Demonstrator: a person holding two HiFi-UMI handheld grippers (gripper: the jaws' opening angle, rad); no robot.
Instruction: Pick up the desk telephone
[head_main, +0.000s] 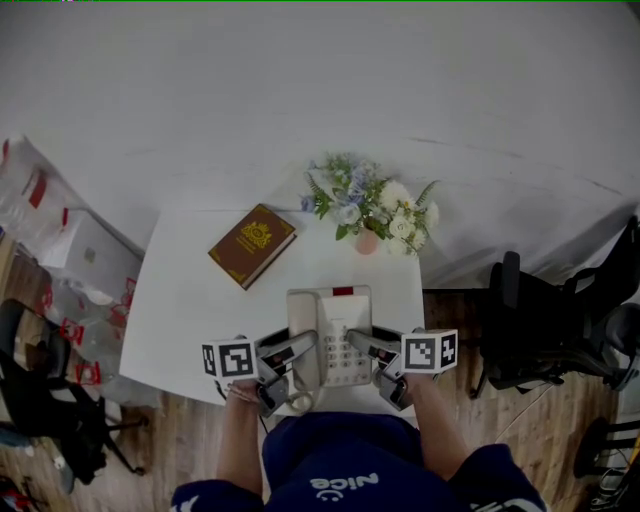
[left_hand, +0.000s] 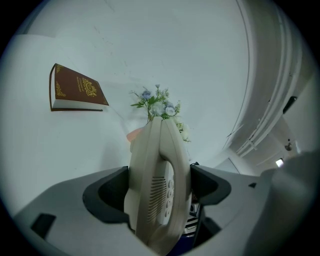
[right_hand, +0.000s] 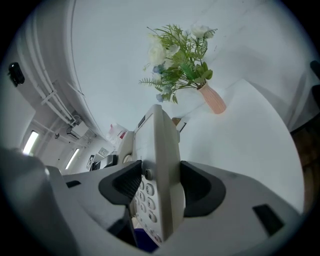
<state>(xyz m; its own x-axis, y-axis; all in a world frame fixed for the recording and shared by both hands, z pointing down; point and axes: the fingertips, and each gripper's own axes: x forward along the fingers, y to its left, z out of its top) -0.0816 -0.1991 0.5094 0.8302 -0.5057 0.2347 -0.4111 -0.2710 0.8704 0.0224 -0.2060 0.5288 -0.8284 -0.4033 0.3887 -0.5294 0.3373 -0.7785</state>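
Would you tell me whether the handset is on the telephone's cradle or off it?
On it: the handset lies along the left side of the telephone, where the left gripper clamps both together.

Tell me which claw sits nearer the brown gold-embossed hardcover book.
Left. The left claw clamps the beige desk telephone on the side nearest the brown hardcover book; the right claw clamps its opposite side, farther away.

Cream desk telephone (head_main: 330, 338), handset (head_main: 304, 345) cradled: handset side pinched between the left jaws, keypad (head_main: 346, 358) side between the right.
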